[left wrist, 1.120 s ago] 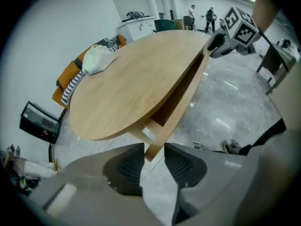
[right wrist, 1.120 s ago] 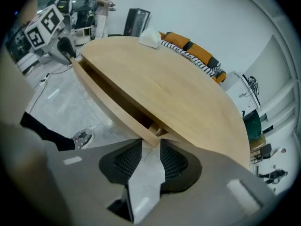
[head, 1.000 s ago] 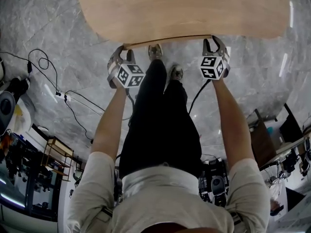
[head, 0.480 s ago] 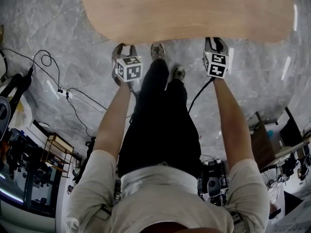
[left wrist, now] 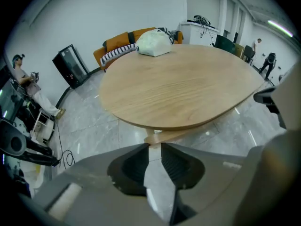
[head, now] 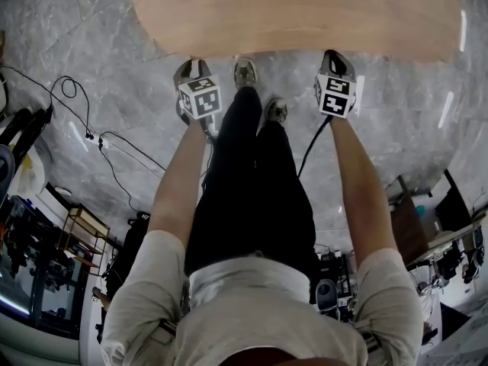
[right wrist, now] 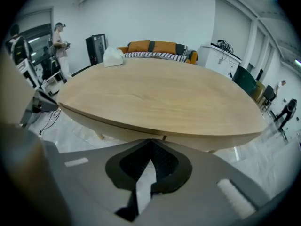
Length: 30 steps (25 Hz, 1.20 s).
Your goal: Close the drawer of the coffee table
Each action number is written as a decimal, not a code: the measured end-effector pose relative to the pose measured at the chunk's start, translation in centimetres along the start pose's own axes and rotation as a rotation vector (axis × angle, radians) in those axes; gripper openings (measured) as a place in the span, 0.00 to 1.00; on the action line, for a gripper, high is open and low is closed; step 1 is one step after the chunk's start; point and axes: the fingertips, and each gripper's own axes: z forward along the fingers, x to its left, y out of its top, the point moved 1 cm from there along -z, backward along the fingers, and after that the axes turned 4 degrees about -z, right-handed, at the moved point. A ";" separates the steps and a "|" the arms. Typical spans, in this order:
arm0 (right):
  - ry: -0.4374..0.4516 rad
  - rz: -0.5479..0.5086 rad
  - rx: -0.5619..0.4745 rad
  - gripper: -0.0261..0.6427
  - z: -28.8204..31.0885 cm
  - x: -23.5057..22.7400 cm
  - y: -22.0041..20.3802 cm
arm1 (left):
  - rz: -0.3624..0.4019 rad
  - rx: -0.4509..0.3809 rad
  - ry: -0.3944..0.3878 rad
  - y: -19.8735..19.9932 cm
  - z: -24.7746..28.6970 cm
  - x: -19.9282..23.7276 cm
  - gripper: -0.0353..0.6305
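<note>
Head view shows us standing over the coffee table, both tools brought up to its near edge and pointing steeply down. The left gripper and the right gripper sit well apart, one at each side of our shoes. We judge that spacing is meant to bear evenly on a wide front, so it slides straight and does not skew.

The drawer lies under the tabletop between the two tools. In the right gripper view it reads as a band below the top with a fine upright seam, and nothing juts past the edge, so we take it to be pushed home or very nearly.

Neither tool holds anything. The right claw's jaws are pressed together, empty, a blunt tip suited to pushing. The left claw's jaws are closing, a narrow gap left, with only grey floor showing between them
</note>
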 end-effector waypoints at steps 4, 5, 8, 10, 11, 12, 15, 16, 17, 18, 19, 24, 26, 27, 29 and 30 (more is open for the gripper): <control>0.127 -0.147 -0.047 0.05 -3.1 4.0 0.4 | 0.041 -0.049 -0.070 -0.1 -2.8 -2.7 0.08; 0.148 -0.164 -0.063 0.05 -4.0 4.9 0.8 | 0.053 -0.074 -0.102 0.0 -3.8 -3.6 0.08; 0.177 -0.154 -0.119 0.05 -7.6 7.2 2.7 | 0.062 -0.141 -0.176 0.1 -7.7 -6.1 0.08; 0.194 -0.135 -0.175 0.05 -10.6 8.0 4.7 | 0.062 -0.181 -0.218 0.4 -10.9 -7.9 0.08; 0.206 -0.126 -0.209 0.05 -12.2 8.2 5.8 | 0.067 -0.205 -0.237 0.9 -12.6 -8.8 0.08; 0.218 -0.119 -0.244 0.05 -13.8 8.4 6.9 | 0.074 -0.232 -0.251 1.6 -14.5 -9.6 0.08; 0.242 -0.133 -0.328 0.05 -18.8 9.0 9.2 | 0.041 -0.302 -0.276 3.1 -19.7 -11.1 0.08; 0.245 -0.142 -0.346 0.05 -20.5 9.1 9.5 | 0.017 -0.316 -0.284 3.3 -21.3 -11.5 0.08; 0.248 -0.149 -0.362 0.05 -22.1 9.1 9.8 | -0.005 -0.326 -0.294 3.3 -23.0 -11.8 0.08; 0.249 -0.152 -0.375 0.05 -23.8 9.1 9.9 | -0.022 -0.334 -0.305 3.3 -24.5 -12.2 0.08; 0.250 -0.150 -0.387 0.05 -25.3 9.1 10.1 | -0.033 -0.341 -0.318 3.3 -26.1 -12.7 0.08; 0.225 -0.081 -0.487 0.05 -34.0 8.3 12.3 | 0.048 -0.437 -0.387 4.4 -35.2 -15.0 0.08; 0.206 -0.079 -0.565 0.05 -38.1 8.0 13.7 | 0.082 -0.522 -0.393 5.5 -39.3 -15.4 0.08; 0.196 -0.082 -0.602 0.05 -40.2 7.8 14.2 | 0.089 -0.565 -0.392 6.0 -41.3 -15.5 0.08; 0.175 -0.086 -0.671 0.05 -44.0 7.4 14.9 | 0.095 -0.640 -0.397 6.9 -44.9 -16.2 0.08; 0.162 -0.092 -0.708 0.05 -45.8 7.3 15.3 | 0.102 -0.675 -0.404 7.3 -46.5 -16.6 0.08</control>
